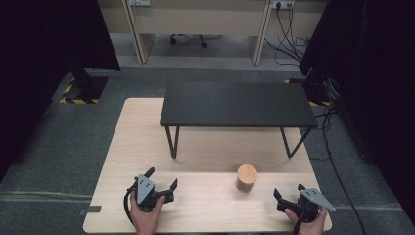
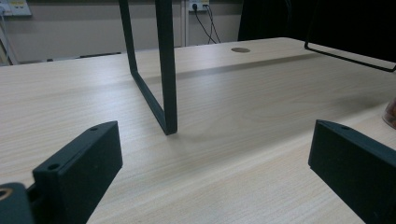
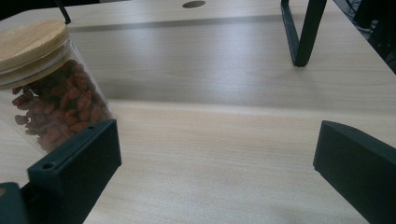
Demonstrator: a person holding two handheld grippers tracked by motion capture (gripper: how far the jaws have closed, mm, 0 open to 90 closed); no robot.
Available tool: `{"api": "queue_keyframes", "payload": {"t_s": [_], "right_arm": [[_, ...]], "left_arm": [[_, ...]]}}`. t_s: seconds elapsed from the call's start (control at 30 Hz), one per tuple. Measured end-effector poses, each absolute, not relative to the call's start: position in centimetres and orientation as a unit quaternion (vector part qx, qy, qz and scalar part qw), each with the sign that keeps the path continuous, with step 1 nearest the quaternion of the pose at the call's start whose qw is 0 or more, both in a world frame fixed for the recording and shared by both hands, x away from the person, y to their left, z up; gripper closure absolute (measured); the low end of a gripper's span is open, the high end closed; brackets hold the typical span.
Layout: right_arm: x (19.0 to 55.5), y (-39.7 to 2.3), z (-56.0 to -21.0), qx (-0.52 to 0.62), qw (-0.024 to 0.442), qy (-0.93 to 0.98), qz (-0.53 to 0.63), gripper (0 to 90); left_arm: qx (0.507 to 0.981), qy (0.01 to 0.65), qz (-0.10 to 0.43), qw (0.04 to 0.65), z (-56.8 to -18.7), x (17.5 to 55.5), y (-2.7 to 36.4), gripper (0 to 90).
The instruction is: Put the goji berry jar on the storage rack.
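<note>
A light wooden table was seen from the high view, with a black shelf standing on thin legs across its far half. A jar with a wooden lid stood upright on the table's near half, right of centre, just in front of the shelf and apart from it. In the right gripper view the jar was found to be clear glass, filled with red dried berries, and a shelf leg was seen farther off to the right. The left gripper was held low over the near left part of the table, its jaws spread wide with nothing between them; in its own view bare wood and a shelf leg lay ahead of the gripper. The right gripper was held near the table's near right corner, to the right of the jar and clearly apart from it. Its jaws were likewise set wide apart and empty; in its own view the gripper faced bare table, with the jar seen beyond the left jaw, not between the two. A hand was seen under the left gripper and another hand under the right. Cables lay on the floor beyond the table.
</note>
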State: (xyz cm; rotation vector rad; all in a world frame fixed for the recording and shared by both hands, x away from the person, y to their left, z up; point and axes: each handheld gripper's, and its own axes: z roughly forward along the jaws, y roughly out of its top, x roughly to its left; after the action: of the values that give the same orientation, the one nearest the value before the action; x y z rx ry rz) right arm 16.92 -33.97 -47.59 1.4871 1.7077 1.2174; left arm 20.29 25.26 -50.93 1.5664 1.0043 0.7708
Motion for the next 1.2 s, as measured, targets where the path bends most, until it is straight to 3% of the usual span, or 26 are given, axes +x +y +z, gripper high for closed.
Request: {"api": "queue_keyframes", "payload": {"t_s": [0.17,0.53,1.2], "right_arm": [[17.0,-34.5,-47.7,0.540,0.273,0.648,0.462,0.9],[18.0,-36.6,-48.0,0.392,0.241,0.737,0.495,1.5],[19.9,-35.4,-47.8,0.357,0.224,0.760,0.495,1.5]], "left_arm": [[0.658,0.420,0.326,0.533,-50.9,20.3,25.2,2.0],[0.658,0.421,0.323,0.535,-50.9,20.3,25.3,2.0],[0.657,0.419,0.327,0.535,-51.0,20.2,25.2,2.1]]}}
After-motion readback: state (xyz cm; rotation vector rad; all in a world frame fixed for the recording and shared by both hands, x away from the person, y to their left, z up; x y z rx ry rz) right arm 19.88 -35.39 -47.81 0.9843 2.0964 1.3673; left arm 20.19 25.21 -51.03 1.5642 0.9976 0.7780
